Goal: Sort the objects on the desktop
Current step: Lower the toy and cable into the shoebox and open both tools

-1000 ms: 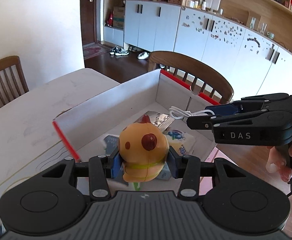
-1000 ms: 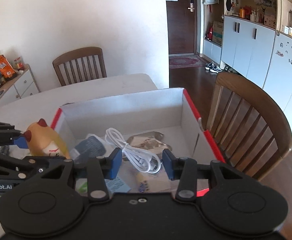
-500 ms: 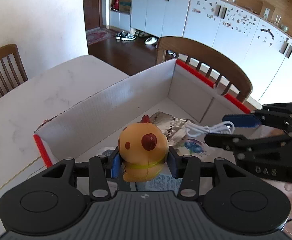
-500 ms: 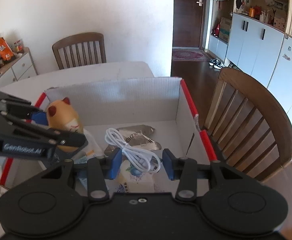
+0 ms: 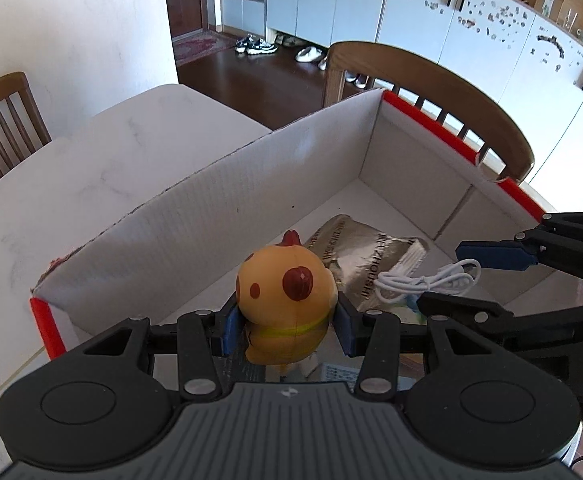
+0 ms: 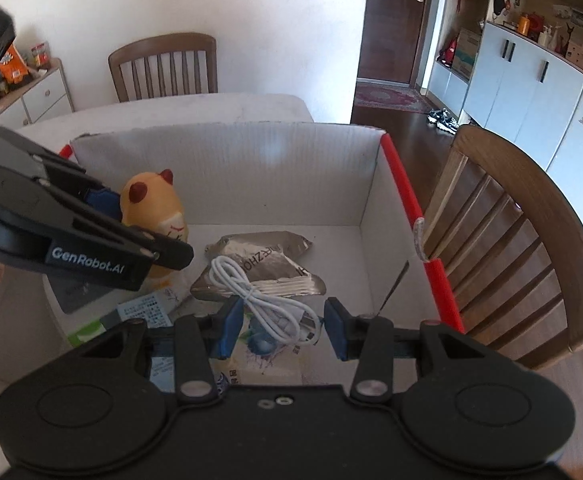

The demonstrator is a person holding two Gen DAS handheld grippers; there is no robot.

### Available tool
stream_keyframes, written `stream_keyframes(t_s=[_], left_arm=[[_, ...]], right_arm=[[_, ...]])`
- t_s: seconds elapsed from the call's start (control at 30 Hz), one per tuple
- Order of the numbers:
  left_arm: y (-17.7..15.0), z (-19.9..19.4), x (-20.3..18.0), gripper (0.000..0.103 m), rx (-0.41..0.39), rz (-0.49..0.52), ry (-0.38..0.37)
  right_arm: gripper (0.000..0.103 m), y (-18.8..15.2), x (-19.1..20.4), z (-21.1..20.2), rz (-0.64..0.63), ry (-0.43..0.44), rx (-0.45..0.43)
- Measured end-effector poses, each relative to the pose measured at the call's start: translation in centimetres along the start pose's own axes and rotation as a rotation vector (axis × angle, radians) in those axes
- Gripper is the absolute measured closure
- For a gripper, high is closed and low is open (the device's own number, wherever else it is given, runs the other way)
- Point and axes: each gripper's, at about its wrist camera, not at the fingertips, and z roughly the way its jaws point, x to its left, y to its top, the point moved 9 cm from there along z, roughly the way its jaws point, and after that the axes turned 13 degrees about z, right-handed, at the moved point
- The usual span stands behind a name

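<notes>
A yellow squishy animal toy [image 5: 285, 292] with red spots is pinched between the blue pads of my left gripper [image 5: 287, 328], low inside the white cardboard box [image 5: 211, 216] with red edges. The right wrist view shows the same toy [image 6: 151, 204] in the left gripper [image 6: 147, 226] at the box's left side. My right gripper [image 6: 283, 330] is shut on a coiled white cable [image 6: 267, 300], just above the packets on the box floor. From the left wrist camera, that cable [image 5: 423, 280] hangs between the right gripper's [image 5: 441, 276] two fingers.
A silver snack packet [image 6: 259, 260] lies on the box floor, with a printed blue-white packet [image 6: 143, 312] and other flat packets near the front. The box stands on a white table [image 5: 91, 168]. A wooden chair [image 6: 511, 232] stands right beside the box; another chair [image 6: 163, 64] is at the table's far side.
Both grippers have sunk from above the box rim down into it, each keeping its load. The left gripper with the toy has moved forward over the box floor.
</notes>
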Motion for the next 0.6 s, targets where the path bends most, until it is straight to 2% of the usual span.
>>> stream_keyframes(t_s=[0.37, 0.53, 0.6], left_arm=[[0.3, 1.4, 0.0, 0.055, 0.048, 0.020, -0.030], [0.1, 1.7, 0.2, 0.049, 0.068, 0.001, -0.039], [0.1, 1.6, 0.3, 0.040, 0.064, -0.012, -0.050]], right_arm=[[0.059, -0.9, 0.5, 1.5, -0.031, 0.011, 0.040], [0.059, -1.1, 0.6, 1.6, -0.031, 0.016, 0.045], [0.058, -1.2, 0.6, 1.6, -0.035, 0.017, 0.048]])
